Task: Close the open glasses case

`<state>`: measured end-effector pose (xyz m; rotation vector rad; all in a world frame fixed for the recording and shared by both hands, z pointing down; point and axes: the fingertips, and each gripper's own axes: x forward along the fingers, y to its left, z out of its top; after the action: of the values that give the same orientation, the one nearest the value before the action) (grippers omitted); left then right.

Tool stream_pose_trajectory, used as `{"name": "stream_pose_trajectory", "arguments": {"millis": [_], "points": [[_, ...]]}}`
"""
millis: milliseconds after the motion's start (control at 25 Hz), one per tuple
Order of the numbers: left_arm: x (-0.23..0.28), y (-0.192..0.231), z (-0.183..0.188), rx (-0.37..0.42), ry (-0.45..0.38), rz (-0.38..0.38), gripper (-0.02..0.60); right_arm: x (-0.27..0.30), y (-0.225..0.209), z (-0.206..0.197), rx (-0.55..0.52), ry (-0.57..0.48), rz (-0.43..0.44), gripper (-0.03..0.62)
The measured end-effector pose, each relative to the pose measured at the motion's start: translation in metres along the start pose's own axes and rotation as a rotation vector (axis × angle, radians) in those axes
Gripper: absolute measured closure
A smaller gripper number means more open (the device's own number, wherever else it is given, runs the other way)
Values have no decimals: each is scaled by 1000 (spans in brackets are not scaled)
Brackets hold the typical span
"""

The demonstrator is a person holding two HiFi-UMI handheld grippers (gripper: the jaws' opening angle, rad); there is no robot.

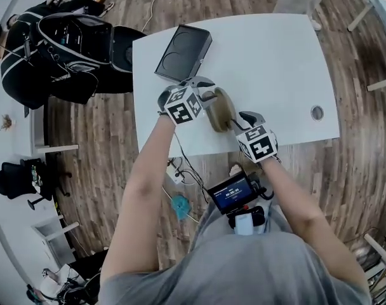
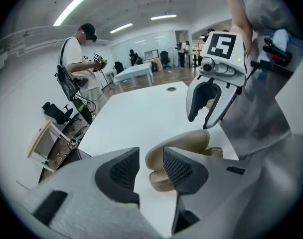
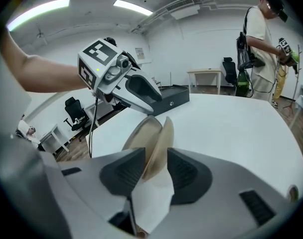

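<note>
Left gripper (image 2: 150, 154): jaws spread, nothing between the pads. The glasses case (image 1: 221, 110) lies just past its tips and slightly to its right jaw's side. That jaw's tip overlaps the tan upper shell in the left gripper view, but I can't confirm contact.

The case is open, upper shell raised off the lower one, both tan. It sits on the white table (image 1: 275, 62) close to the near edge, directly between the two grippers.

Right gripper (image 3: 155, 156): jaws also apart. In its own view the two shell edges, seen edge-on as a narrow V, line up with the gap between its pads. From the left gripper view its tips hang just above the upper shell, so no clamp is visible and I read it as not gripping. The white patch lower in that gap is unclear.

The two grippers face each other across the case, the left at its far-left end and the right at its near-right end.

A black box (image 1: 183, 53) sits beyond the left gripper on the table, well apart from the case. A small round hole (image 1: 317, 112) is off to the right gripper's outer side, near the table edge.

Background: a person (image 2: 81, 59) stands past the far side of the table.
</note>
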<state>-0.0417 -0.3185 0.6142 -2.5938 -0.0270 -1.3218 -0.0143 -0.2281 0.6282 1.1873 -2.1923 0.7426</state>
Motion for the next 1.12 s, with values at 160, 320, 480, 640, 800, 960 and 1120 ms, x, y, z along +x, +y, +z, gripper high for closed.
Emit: {"name": "stream_pose_trajectory", "arguments": {"millis": [160,320,480,640,800,960,1120], "points": [[20,-4,-9,113,96,-37,438,6,-1,-3,18,34,4,480],[35,-3,-13,228,169,-55,439,8,-4,-6,52,63,3,480],[45,-2,-15,355,234,-75,439,11,-4,-4,72,83,8,480],[53,-3,-14,417,266,-86,446,13,-5,-7,59,115,10,480],[51,3,-14,415,282,-57,515,12,-6,-4,-6,139,12,484],[43,3,-26,391,317,-38,534,10,-20,-1,-122,156,-2,513],[28,-11,-32,264,294,-5,540,8,-42,8,-316,163,10,534]]}}
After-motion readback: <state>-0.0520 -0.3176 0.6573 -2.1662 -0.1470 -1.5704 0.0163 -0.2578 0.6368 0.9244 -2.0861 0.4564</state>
